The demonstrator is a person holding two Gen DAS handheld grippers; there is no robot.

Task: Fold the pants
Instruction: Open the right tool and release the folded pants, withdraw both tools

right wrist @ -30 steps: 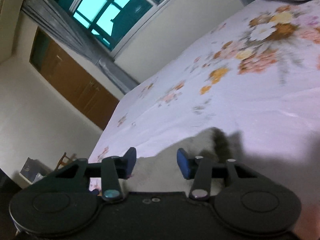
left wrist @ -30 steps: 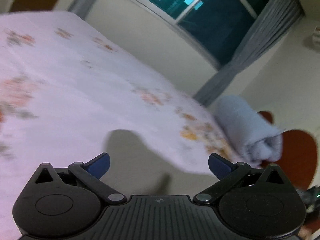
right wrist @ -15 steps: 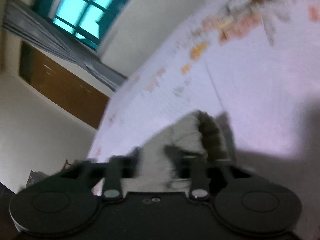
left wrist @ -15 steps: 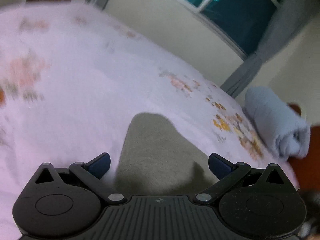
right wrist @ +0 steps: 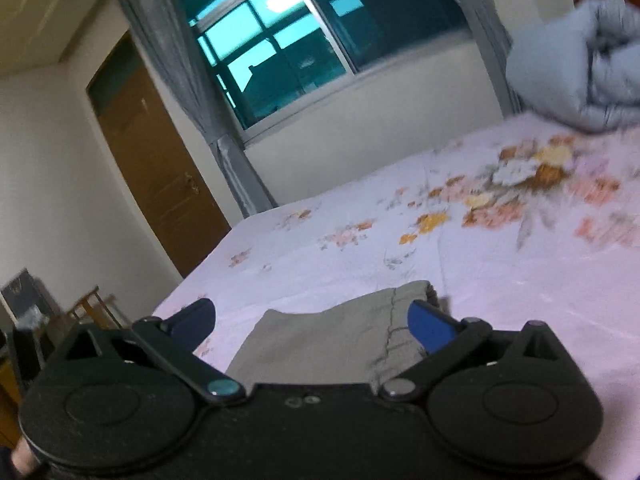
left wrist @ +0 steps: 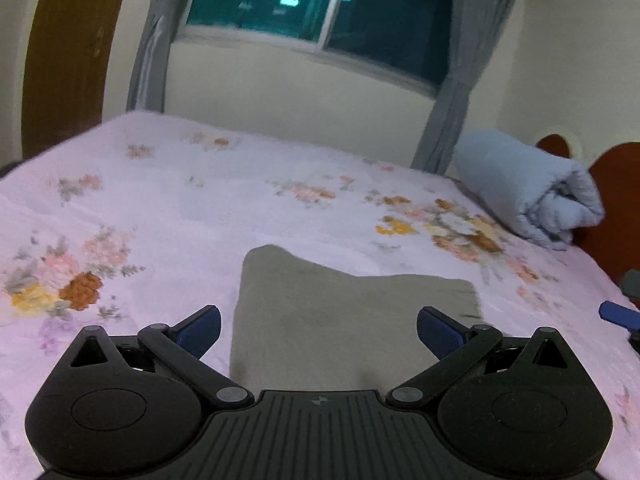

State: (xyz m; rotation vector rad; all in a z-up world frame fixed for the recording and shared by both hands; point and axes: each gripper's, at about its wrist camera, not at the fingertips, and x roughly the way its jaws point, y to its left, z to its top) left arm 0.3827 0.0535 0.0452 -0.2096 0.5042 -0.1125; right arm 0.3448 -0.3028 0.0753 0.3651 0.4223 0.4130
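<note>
A bed with a floral sheet (left wrist: 200, 200) stands below a curtained window (left wrist: 304, 4). The right gripper (right wrist: 312, 322) has just been opening and stands fully spread, clear of the cloth; the left gripper (left wrist: 318, 330) is likewise spread wide and empty. The olive-grey pants (left wrist: 340, 316) lie folded flat on the sheet, just ahead of both grippers.

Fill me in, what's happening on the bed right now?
A person is folding pants on a floral bedsheet, with a two-finger tool in each hand. The grey pants lie folded into a compact stack. The left tool is open and holds nothing. The right tool has just been opening its jaws and is now wide, clear of the cloth. A rolled blue blanket sits by the headboard.
</note>
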